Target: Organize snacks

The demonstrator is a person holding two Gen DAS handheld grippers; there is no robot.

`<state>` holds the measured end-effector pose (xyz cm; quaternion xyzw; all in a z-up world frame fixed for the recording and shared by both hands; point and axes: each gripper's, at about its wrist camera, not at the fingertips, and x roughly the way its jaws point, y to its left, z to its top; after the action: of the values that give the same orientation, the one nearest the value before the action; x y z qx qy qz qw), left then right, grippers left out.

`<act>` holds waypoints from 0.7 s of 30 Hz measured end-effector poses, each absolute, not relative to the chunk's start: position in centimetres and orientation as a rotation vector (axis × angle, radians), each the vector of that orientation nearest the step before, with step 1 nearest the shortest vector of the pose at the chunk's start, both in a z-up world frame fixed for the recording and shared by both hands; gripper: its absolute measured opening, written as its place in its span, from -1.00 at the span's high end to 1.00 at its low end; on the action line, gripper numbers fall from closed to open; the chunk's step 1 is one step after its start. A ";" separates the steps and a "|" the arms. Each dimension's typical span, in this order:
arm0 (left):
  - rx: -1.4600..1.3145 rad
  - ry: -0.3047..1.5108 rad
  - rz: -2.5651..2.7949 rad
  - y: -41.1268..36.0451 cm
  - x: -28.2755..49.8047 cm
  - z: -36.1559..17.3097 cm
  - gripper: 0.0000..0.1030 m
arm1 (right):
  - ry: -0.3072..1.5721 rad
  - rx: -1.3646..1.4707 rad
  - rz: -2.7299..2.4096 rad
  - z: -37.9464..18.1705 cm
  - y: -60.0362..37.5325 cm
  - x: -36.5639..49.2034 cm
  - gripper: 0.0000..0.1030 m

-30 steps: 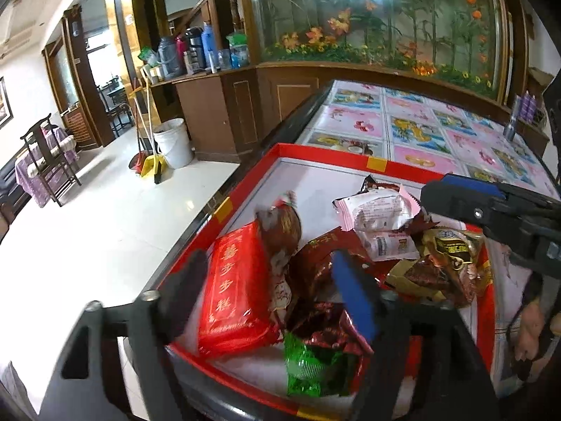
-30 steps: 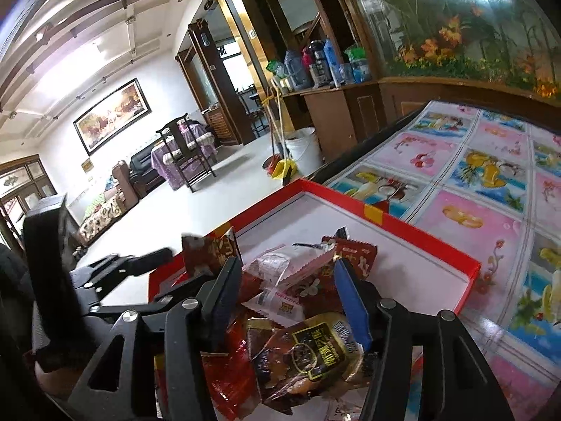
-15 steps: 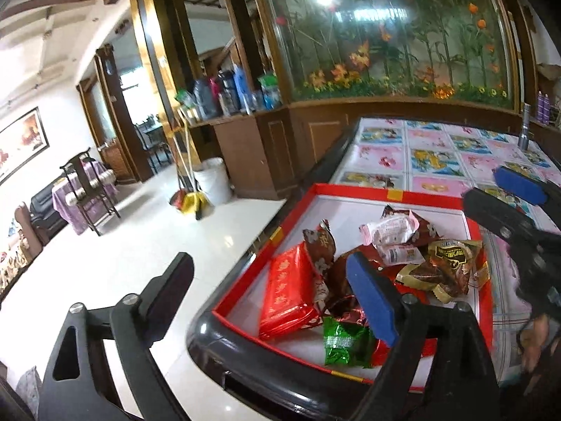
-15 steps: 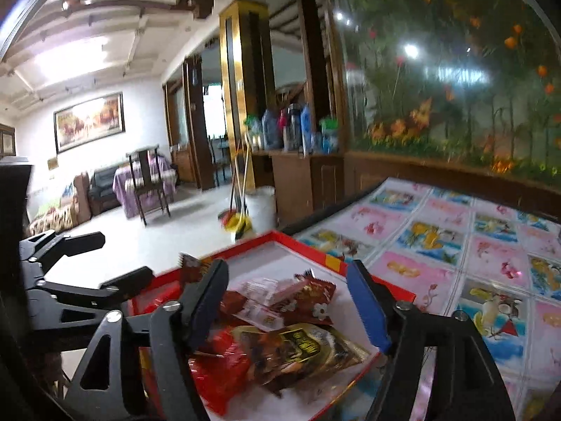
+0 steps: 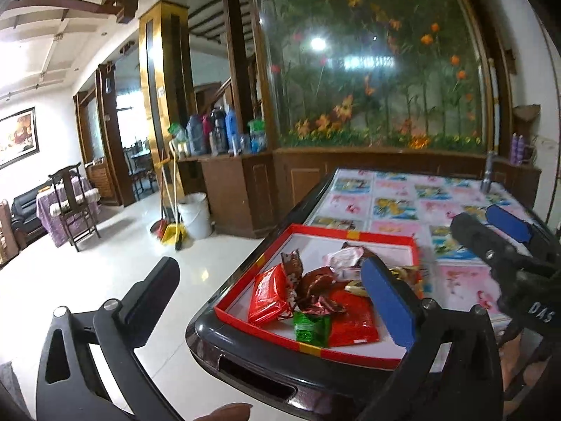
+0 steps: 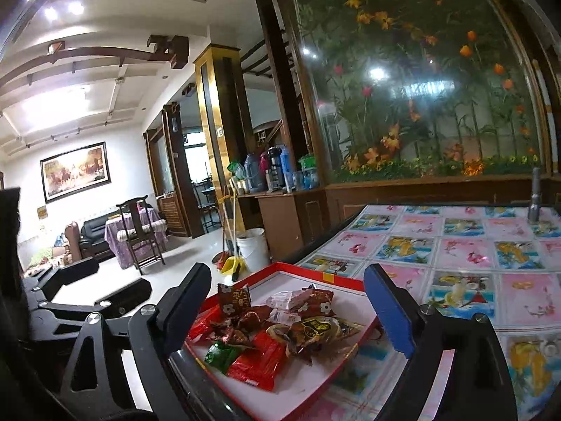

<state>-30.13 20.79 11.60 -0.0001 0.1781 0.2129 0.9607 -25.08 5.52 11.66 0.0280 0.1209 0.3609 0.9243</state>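
Red-rimmed tray point(image 6: 345, 278) sits at the near corner of the table point(image 6: 466, 245), which is covered in a floral patterned cloth; snacks are all heaped in the tray's near half, far half bare white.

Grippers: left gripper point(image 5: 270, 291) jaws opening, nothing between them, held off the table edge and short of the tray; right gripper point(image 6: 287, 308) jaws opening too, empty, framing the pile from above but not touching it; right gripper also shows at the right edge of the left view.

Step, my read: between picks; both tools clear of the pile, so either a release just finished or a fresh approach is starting; can't tell which from this.

Tray contents:
- red packet point(image 5: 266, 294) on the left side, lying flat
- second red packet point(image 6: 259, 359) at the near edge
- green sachet point(image 5: 310, 326) beside it, touching
- brown crinkled wrappers point(image 5: 315, 287) mid-pile, overlapping
- gold-brown pack point(image 6: 315, 331) on the right, on top
- pink-white pouches point(image 6: 291, 298) behind

Next move, as judgement: pick one item off the top or edge; gold-brown pack or green sachet look least buried; come down with jaws straddling a single wrapper, since overlaps make a double grab likely; foil is slick and crushable, so pinch lightly.

No second container in view; where the sorted items should go is unclear.
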 end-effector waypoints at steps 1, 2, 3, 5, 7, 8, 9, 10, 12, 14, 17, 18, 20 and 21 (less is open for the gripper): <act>-0.003 0.357 0.427 20.7 -30.7 11.7 -1.00 | 0.236 0.043 0.728 12.0 5.4 -26.0 -0.75; -0.018 0.362 0.422 20.7 -31.3 11.8 -1.00 | 0.230 0.036 0.721 12.2 5.2 -26.7 -0.75; -0.035 0.370 0.416 20.8 -31.7 11.8 -1.00 | 0.225 0.035 0.717 12.4 4.9 -27.4 -0.75; -0.081 0.405 0.405 21.3 -32.3 11.8 -1.00 | 0.217 0.041 0.714 12.9 4.4 -28.7 -0.75; -0.120 0.423 0.402 21.8 -33.0 11.6 -1.00 | 0.215 0.050 0.710 13.1 3.9 -29.7 -0.78; -0.125 0.421 0.409 21.9 -33.2 11.6 -1.00 | 0.215 0.059 0.713 13.3 3.6 -30.3 -0.79; -0.127 0.413 0.438 22.1 -33.3 11.5 -1.00 | 0.216 0.063 0.716 13.3 3.4 -30.7 -0.79; -0.125 0.410 0.461 22.1 -33.5 11.4 -1.00 | 0.218 0.061 0.715 13.2 3.3 -30.9 -0.80; -0.125 0.420 0.496 22.0 -33.0 11.2 -1.00 | 0.228 0.042 0.682 12.7 3.4 -31.6 -0.81; -0.124 0.437 0.476 21.8 -32.5 10.9 -1.00 | 0.262 0.031 0.624 11.8 3.7 -31.9 -0.81; -0.080 0.463 0.465 21.1 -31.8 10.2 -1.00 | 0.308 0.002 0.573 10.5 4.7 -31.9 -0.81; -0.068 0.465 0.464 20.9 -32.0 10.0 -1.00 | 0.317 -0.006 0.564 10.2 5.0 -31.9 -0.81; -0.051 0.469 0.457 20.7 -32.4 9.8 -1.00 | 0.348 0.004 0.568 9.8 5.4 -31.7 -0.81; -0.053 0.463 0.459 20.8 -32.7 9.8 -1.00 | 0.361 0.010 0.571 9.6 5.5 -31.6 -0.81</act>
<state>-32.73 20.84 9.82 -0.0262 0.2275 0.2252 0.9470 -31.61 5.55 9.61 0.0051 0.1769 0.2800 0.9436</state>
